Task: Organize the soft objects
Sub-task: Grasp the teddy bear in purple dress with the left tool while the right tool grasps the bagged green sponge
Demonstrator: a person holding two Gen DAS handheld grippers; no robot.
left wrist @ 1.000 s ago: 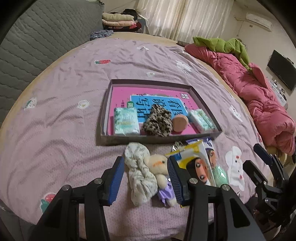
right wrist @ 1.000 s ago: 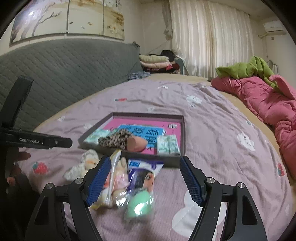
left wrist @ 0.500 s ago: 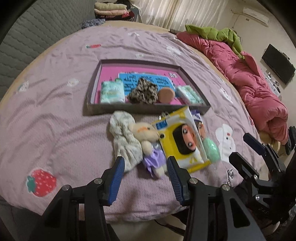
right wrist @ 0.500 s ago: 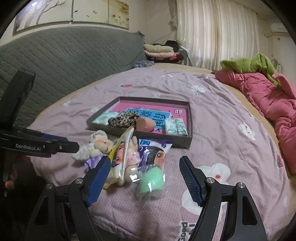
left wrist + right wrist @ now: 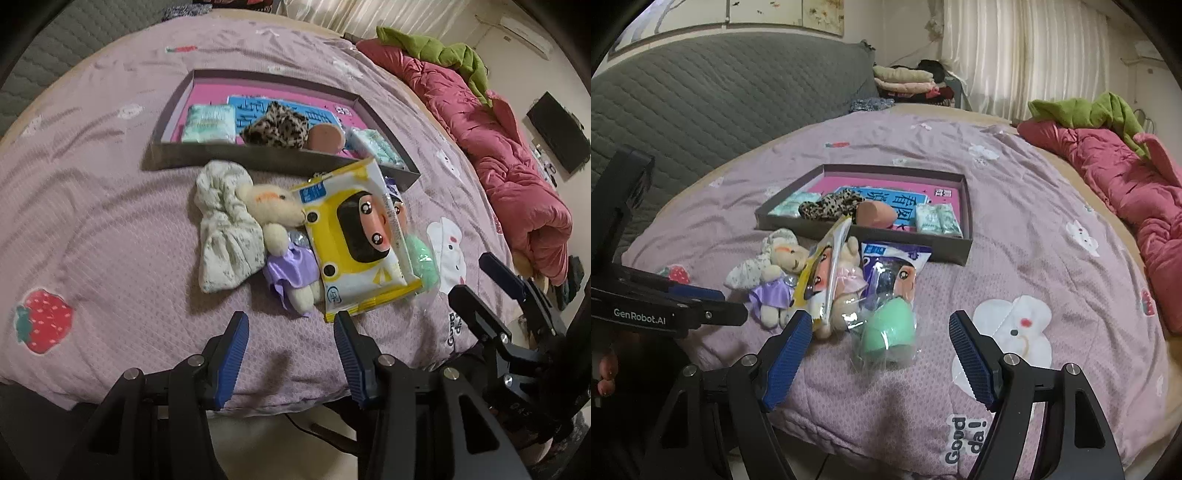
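Observation:
A grey tray (image 5: 258, 160) (image 5: 923, 245) on the bed holds tissue packs (image 5: 208, 123), a leopard scrunchie (image 5: 277, 125) and a peach sponge (image 5: 325, 138). In front of it lie a floral cloth (image 5: 225, 229), a plush toy in a purple dress (image 5: 284, 236) (image 5: 775, 277), a yellow wipes pack (image 5: 354, 240) (image 5: 823, 273) and a bagged green sponge (image 5: 890, 325). My left gripper (image 5: 290, 354) is open and empty, pulled back near the bed's edge. My right gripper (image 5: 881, 360) is open and empty, just short of the green sponge.
The lilac bedspread (image 5: 1034, 229) covers the bed. A pink quilt (image 5: 1126, 184) with a green garment (image 5: 1086, 110) lies on the right. A grey headboard (image 5: 720, 107) stands on the left, folded clothes (image 5: 905, 79) at the back.
Both grippers have drawn back toward the bed's near edge and away from the objects. Both stay open and empty. The objects have not moved.

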